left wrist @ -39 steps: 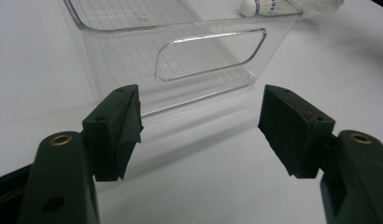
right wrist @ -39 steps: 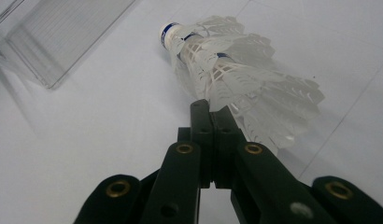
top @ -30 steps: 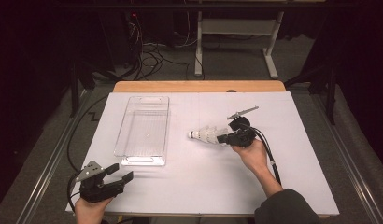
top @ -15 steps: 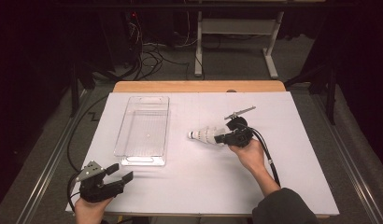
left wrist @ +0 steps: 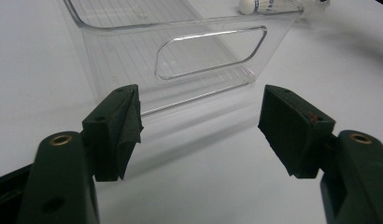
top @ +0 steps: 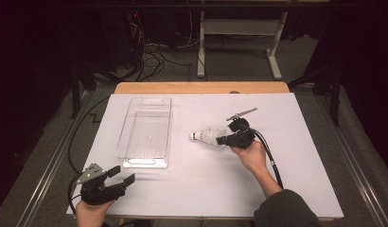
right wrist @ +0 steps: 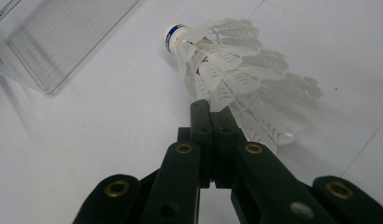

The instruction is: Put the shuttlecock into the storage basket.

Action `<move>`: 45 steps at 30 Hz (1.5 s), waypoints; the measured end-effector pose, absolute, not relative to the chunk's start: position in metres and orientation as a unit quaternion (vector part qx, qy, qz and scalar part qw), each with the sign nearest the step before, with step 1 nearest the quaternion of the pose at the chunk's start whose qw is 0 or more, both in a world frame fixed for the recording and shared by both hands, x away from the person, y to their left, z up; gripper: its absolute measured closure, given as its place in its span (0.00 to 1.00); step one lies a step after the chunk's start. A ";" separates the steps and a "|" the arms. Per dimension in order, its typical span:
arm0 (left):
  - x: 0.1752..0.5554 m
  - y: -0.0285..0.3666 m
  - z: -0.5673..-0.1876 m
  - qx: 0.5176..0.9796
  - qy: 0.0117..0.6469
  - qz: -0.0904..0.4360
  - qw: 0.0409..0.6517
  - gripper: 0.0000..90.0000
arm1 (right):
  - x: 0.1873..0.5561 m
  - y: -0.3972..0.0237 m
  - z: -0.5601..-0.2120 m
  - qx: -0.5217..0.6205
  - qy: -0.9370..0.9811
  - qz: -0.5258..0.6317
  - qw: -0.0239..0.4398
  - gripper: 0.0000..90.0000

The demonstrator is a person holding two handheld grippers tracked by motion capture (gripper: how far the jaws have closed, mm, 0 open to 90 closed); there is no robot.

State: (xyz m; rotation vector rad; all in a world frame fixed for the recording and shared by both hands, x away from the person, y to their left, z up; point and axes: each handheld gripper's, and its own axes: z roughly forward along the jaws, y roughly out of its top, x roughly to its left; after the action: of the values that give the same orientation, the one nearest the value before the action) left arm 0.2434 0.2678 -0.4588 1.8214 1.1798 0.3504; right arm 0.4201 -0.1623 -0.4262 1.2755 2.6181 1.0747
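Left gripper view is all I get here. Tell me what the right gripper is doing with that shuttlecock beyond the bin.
Observer: The right gripper is shut on the shuttlecock, pinching the feather skirt at its edge.
Operator: Say which way the cork points.
Observer: In the high view the cork tip points toward the clear plastic bin, which stands apart from it.
Operator: Report what is in the bin.
Observer: Nothing lies in it in the high view; the white table cover shows through its floor.
Operator: Give me my own gripper's place.
Observer: The left gripper sits off the bin's near end, jaws open.
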 end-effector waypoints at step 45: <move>0.237 0.272 -0.459 0.733 0.482 0.143 0.458 0.34 | 0.419 -0.151 -0.433 0.429 0.831 0.350 0.049 0.54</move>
State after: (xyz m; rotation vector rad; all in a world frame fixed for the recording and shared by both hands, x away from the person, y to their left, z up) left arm 0.2373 0.2715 -0.4594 1.8063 1.1866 0.3513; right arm 0.4186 -0.1508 -0.4327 1.3064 2.5331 1.0680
